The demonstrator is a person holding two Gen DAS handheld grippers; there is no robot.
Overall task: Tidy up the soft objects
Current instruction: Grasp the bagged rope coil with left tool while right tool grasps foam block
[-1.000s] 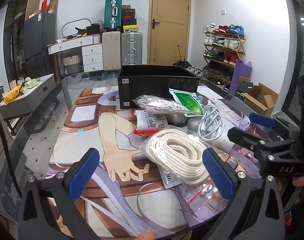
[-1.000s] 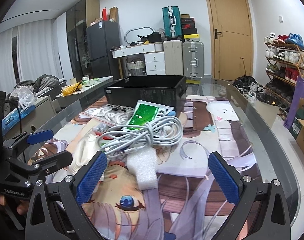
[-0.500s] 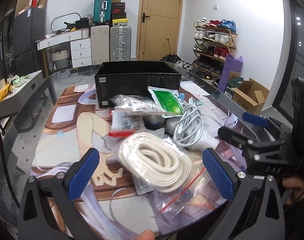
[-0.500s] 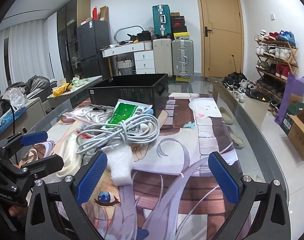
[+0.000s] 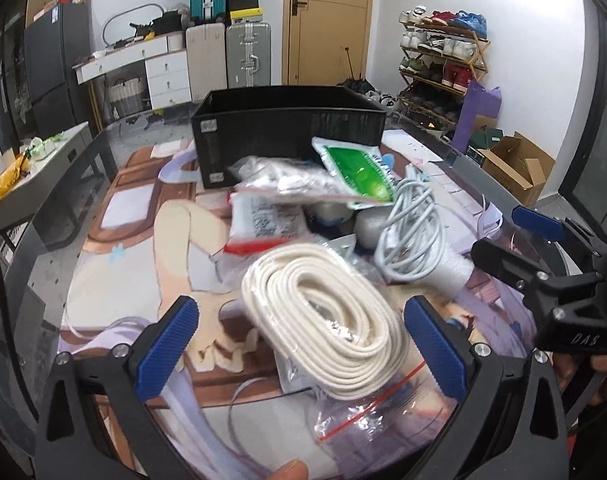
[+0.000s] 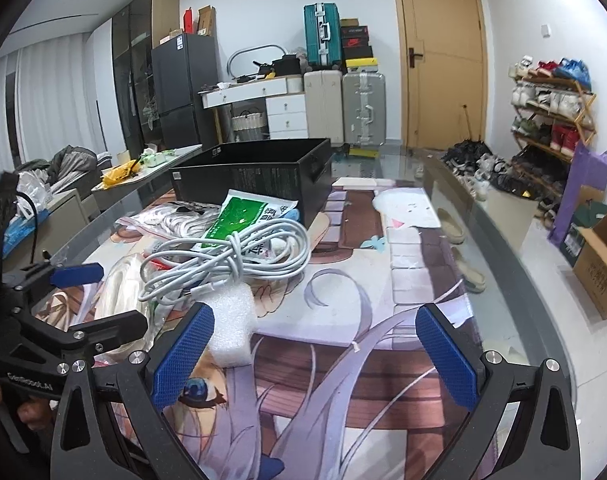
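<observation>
A coil of white rope in a clear zip bag lies at the near edge of the table, between the spread blue pads of the left tool, which is released and grasps nothing. In the left view, at 1 o'clock from the rope sits a bundle of grey cable with its end over a white foam block. At 12 o'clock from the rope is a white packet with a red edge, and beyond it a bagged white bundle and a green pouch, the pouch leaning toward the front wall of an open black box. All of this rests on a printed cartoon mat that covers the glass table. The right tool is also released, its pads wide apart over bare mat; in its view the foam block is just beside the left pad, at about 10 o'clock from the tool's centre, with the cable above it at 11 o'clock and the pouch and box farther on. The left tool shows at 9 o'clock in the right view, and the right tool at 3 o'clock in the left view. A fingertip shows at the bottom edge of the left view.
</observation>
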